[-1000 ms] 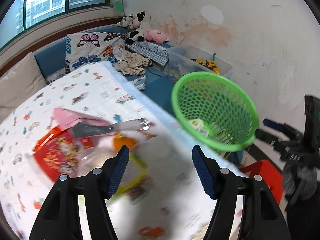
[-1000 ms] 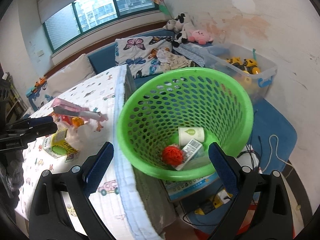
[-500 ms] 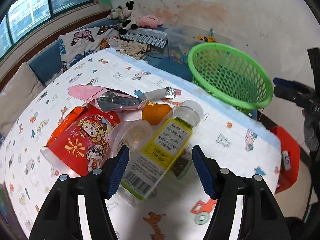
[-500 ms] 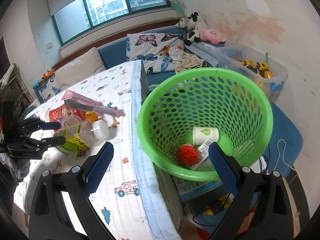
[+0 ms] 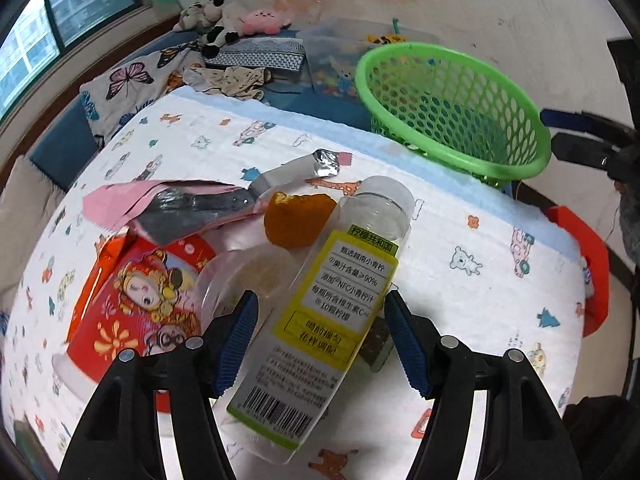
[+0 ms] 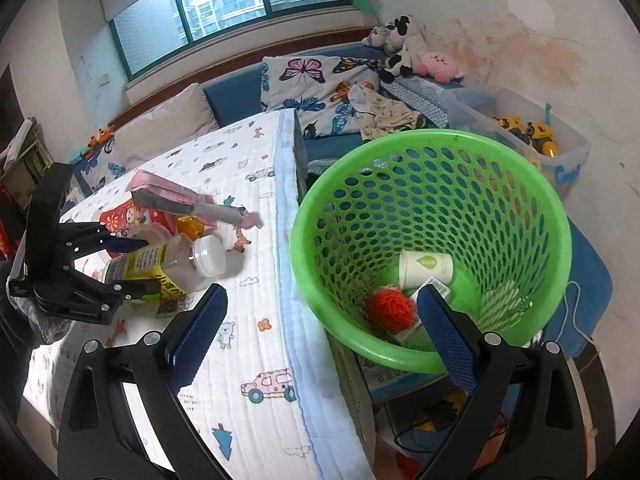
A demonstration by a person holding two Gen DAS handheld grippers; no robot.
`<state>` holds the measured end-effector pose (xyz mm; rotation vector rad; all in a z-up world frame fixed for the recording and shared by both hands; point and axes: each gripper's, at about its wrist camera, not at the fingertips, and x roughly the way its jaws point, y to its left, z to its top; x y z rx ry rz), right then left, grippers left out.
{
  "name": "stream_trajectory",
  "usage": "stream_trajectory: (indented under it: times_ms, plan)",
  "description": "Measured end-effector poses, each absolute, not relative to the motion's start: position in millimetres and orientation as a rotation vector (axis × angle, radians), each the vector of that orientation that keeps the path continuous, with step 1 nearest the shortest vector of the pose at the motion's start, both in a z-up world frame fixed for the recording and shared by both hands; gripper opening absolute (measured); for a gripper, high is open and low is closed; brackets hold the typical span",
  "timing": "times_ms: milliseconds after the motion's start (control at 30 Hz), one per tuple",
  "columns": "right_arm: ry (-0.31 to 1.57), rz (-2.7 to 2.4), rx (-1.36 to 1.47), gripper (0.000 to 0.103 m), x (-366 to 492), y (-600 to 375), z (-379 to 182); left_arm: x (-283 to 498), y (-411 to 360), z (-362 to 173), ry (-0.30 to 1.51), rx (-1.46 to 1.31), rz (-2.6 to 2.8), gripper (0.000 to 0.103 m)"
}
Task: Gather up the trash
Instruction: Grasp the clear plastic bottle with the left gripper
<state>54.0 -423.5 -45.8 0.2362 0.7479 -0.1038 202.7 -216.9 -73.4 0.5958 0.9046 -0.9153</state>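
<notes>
A clear plastic bottle (image 5: 332,308) with a yellow label lies on the patterned tablecloth (image 5: 480,280). My left gripper (image 5: 320,334) is open, its jaws either side of the bottle's body; it also shows in the right wrist view (image 6: 136,264). An orange peel (image 5: 296,218), a pink and silver wrapper (image 5: 188,204), a red printed bag (image 5: 136,292) and a clear cup (image 5: 244,276) lie beside the bottle. A green mesh basket (image 6: 520,208) stands past the table edge, holding a paper cup (image 6: 426,266), a red ball (image 6: 390,308) and a carton. My right gripper (image 6: 320,320) is open at its near rim.
A clear toy bin (image 6: 532,136) stands against the wall behind the basket. A blue bench with butterfly cushions (image 6: 316,80) and plush toys (image 6: 400,40) runs under the window. A red stool (image 5: 592,264) stands beside the table.
My left gripper swung from the basket down to the trash pile and closed in until the bottle lies between its open jaws. The right gripper drew back slightly from the basket.
</notes>
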Motion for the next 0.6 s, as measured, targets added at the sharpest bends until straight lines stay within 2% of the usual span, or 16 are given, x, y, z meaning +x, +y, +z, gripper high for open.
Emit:
stream_trajectory:
  times_ms: [133,600]
  plan:
    - [0.750,-0.093,0.229,0.095,57.9,-420.8,-46.0,198.1,-220.1,-72.5,0.899,0.604,-0.921,0.058]
    - [0.751,-0.058,0.214,0.095,67.7,-412.2,-45.2,179.1,-222.7,-71.4,0.895,0.535,-0.881,0.049]
